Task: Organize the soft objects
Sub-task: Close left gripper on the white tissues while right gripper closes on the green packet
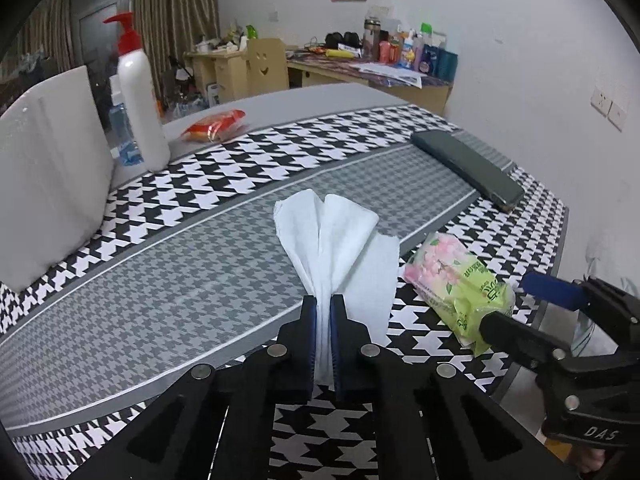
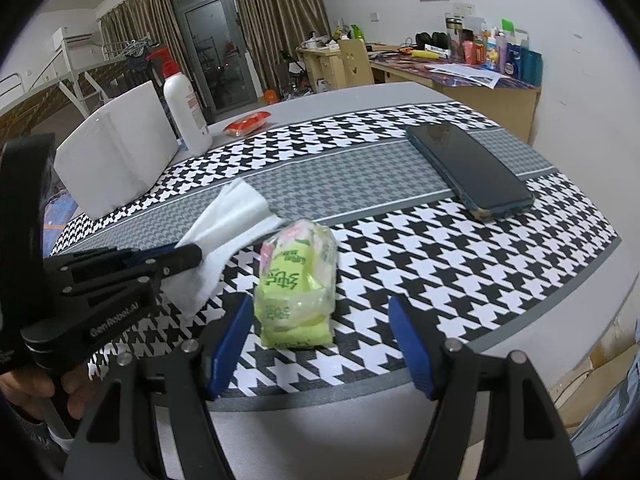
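White tissue (image 1: 340, 240) pinched in left gripper (image 1: 323, 308)

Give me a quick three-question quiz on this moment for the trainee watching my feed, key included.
1. True or false: the left gripper is shut on the white tissue.
2. What lies between the open fingers of the right gripper?
A. the dark phone
B. the green tissue pack
C. the red packet
3. Fill in: the pump bottle has a ____ pump top.

Key:
1. True; the tissue fans out ahead of the closed jaws.
2. B; the pack rests on the houndstooth cloth, not yet gripped.
3. Red.
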Available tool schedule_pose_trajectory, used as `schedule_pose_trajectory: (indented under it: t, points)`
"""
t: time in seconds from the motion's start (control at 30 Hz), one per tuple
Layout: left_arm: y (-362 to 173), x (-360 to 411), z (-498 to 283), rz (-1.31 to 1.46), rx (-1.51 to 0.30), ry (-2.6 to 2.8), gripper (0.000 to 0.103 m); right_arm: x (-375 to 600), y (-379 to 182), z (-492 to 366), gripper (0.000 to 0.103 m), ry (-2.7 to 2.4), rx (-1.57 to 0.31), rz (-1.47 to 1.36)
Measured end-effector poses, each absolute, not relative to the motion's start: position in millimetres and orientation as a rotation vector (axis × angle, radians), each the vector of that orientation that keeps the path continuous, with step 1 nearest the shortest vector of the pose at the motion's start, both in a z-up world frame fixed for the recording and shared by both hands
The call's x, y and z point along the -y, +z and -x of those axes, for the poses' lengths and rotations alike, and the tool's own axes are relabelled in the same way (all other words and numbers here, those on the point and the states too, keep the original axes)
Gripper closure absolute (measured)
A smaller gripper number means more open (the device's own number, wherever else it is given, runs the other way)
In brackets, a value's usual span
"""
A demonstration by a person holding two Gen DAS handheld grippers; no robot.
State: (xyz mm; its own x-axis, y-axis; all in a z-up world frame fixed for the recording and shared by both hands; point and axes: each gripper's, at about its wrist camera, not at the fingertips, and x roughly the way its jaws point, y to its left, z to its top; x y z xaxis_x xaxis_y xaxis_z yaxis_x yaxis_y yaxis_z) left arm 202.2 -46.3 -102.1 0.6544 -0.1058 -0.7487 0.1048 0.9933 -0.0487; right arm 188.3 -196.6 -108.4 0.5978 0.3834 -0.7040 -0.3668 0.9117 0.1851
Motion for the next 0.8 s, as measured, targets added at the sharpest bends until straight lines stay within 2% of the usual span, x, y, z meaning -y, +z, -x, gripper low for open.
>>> schedule_pose_trajectory:
  t: [0.43, 0.73, 0.8]
  points:
    - [-92, 35, -191, 0.033, -0.813, -0.127, 0.096, 176, -114, -191, 0.029, 0.435, -0.807, 0.050]
    - [-91, 31, -187, 0.040, -0.807, -0.129, 0.096, 168, -120, -190, 0.052, 0.445, -0.829, 0.083]
    - [-92, 30, -187, 0.040, -0.810, -0.130, 0.096, 168, -120, -190, 0.060, 0.434, -0.827, 0.092]
